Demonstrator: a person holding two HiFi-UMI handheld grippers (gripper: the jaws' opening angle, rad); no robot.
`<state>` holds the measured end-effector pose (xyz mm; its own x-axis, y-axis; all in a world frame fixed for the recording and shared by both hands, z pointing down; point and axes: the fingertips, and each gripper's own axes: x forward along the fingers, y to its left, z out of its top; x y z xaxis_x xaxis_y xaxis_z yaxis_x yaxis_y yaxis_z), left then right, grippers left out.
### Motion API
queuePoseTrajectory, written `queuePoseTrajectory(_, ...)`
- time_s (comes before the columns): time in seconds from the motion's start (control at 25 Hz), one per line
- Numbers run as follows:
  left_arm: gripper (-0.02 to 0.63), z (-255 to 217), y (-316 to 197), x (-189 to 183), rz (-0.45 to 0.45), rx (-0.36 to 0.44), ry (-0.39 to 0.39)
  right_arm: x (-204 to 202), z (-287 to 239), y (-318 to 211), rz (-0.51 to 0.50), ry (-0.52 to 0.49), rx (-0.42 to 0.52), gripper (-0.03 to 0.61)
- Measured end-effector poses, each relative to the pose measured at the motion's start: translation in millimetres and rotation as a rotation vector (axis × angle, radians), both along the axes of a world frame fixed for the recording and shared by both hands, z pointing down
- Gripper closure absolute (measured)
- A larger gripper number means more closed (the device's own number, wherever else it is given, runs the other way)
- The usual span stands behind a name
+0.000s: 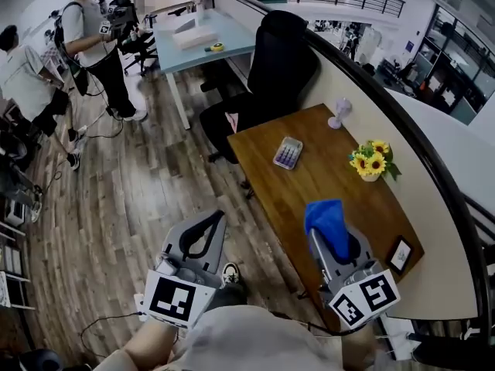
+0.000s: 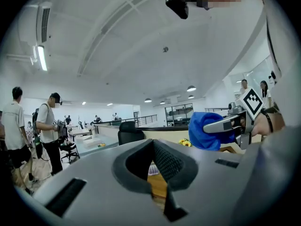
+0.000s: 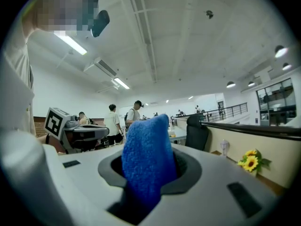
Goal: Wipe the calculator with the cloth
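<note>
Trouble is most likely to come from the small grey calculator with lilac keys [image 1: 288, 152]. It lies loose on the brown wooden counter [image 1: 309, 195], nothing holds it, and it looks light. A firm stroke could push it along the wood toward the edge by the black office chair [image 1: 278, 60] rather than clean it. A second risk is the fuzzy blue cloth [image 1: 326, 219]. The right tongs [image 1: 334, 242] are pressed together on its lower part, and the rest stands up loose beyond the jaws. If that free end folds back under pressure, hard jaw tips rather than fabric might meet the keys. A wide sweep to the right could also knock the little pot of yellow sunflowers [image 1: 371, 161].

The left tongs [image 1: 207, 226] are pressed together with nothing between them. They hang over the floor, off the counter's left edge, so they are not placed to steady anything.

The calculator sits toward the far end of the counter. It is well apart from both tongs, ahead of the right pair and slightly to their left, with bare wood between. Wiping has not begun.
</note>
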<state>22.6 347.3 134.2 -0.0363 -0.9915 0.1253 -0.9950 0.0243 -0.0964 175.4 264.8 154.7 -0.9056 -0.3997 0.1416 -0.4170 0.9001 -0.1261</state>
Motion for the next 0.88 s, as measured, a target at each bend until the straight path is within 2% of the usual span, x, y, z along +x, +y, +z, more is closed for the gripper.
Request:
queuePoseTrajectory(0.24,0.611,5.8,-47.3,-75.6,0.061,-0.007,0.016,-71.7,10.5,-44.7,0.064,0.029,-0.023,0.439)
queuePoseTrajectory(0.44,0.611,13.6,-76.1,-119.9,0.099,-0.008,0.019,-116.2,20.4,-70.1,0.088,0.052,-0.034,0.439)
queuePoseTrajectory(0.72,0.611,25.6,-118.0,-142.9,0.162,-0.033,0.05,-137.5,37.3,-106.1,0.136,0.106,-0.067,0.439)
queuePoseTrajectory(0.88,0.611,30.3,-151.9,-149.1,0.192,-0.046,0.037,-137.5,46.4,-137.4,0.179,0.097,-0.077,0.439)
